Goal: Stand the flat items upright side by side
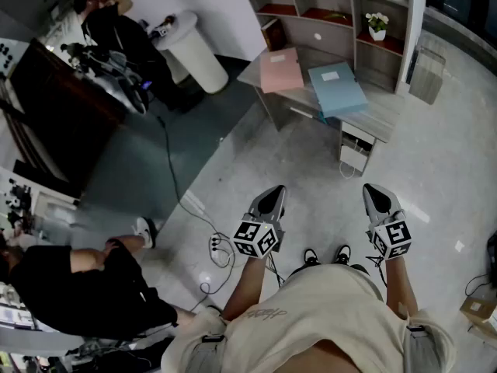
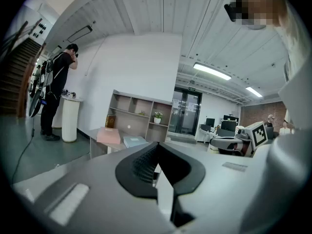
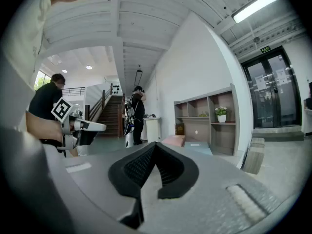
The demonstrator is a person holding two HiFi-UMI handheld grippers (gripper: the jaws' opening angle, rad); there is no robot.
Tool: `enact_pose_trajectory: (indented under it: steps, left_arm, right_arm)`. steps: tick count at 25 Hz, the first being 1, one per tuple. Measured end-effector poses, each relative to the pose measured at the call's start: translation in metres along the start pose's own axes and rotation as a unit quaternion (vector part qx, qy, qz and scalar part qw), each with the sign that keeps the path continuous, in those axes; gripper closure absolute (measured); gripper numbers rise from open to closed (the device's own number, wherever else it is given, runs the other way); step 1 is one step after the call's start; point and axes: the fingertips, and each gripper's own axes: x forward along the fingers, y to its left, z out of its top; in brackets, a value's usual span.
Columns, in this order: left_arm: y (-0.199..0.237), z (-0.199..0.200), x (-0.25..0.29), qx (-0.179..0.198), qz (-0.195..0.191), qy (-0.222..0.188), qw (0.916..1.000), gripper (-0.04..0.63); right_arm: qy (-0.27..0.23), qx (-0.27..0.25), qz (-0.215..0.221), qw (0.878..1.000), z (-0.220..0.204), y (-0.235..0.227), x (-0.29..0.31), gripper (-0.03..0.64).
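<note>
Folders: flat pink rectangular folder [image 1: 280, 71] and flat light-blue rectangular folder [image 1: 337, 88] both lie flat, next to each other, on the grey desk top [image 1: 383, 116] in front of the grey open shelf unit [image 1: 334, 6]. Can't tell if their edges touch. Neither is upright, so the task looks not started. Left gripper [image 1: 271, 199] and right gripper [image 1: 377, 198] are held low in front of the person's body, well apart from the desk. Jaws of both are pressed together with nothing between them.

Risks as I read it:
- Going in with the jaws together would only push a folder across the desk, so they need to open before contact.
- The folders are thin and flush on the surface, so the lower pad may not get under an edge. The folder would likely slide toward the shelf unit instead of lifting.
- The blue one sits close to the front edge, and a nudge the wrong way could tip it off.
- A folder stood up alone will probably flop unless braced by the other gripper or leaned on the shelf side.
- The black cable with a power strip [image 1: 217, 245] lies on the floor just left of the feet, a snag hazard on the walk-in.
</note>
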Motion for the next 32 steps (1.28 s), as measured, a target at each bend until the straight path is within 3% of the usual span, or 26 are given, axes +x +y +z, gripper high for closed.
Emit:
enact_pose_trajectory:
  steps: [8, 17, 21, 24, 32]
  left_arm:
    - [-0.01, 0.002, 0.007, 0.006, -0.006, 0.002, 1.0, 0.578]
    - [-0.006, 0.015, 0.016, 0.016, -0.001, -0.013, 0.9998, 0.578]
    - [-0.005, 0.015, 0.02, 0.02, 0.0, -0.018, 0.9996, 0.512]
    - [-0.008, 0.017, 0.024, 0.026, -0.016, -0.027, 0.9992, 0.362]
    - [0.007, 0.013, 0.024, 0.038, -0.027, -0.02, 0.9987, 0.364]
  right_arm:
    - [-0.025, 0.008, -0.03, 0.999, 0.008, -0.011, -0.013, 0.615]
    - [-0.028, -0.019, -0.066, 0.997, 0.018, -0.025, -0.026, 0.614]
    - [-0.025, -0.012, -0.065, 0.998, 0.015, -0.029, -0.027, 0.512]
    - [-0.027, -0.008, -0.064, 0.998, 0.016, -0.031, -0.023, 0.423]
    - [-0.021, -0.011, -0.072, 0.997, 0.02, -0.029, -0.008, 0.414]
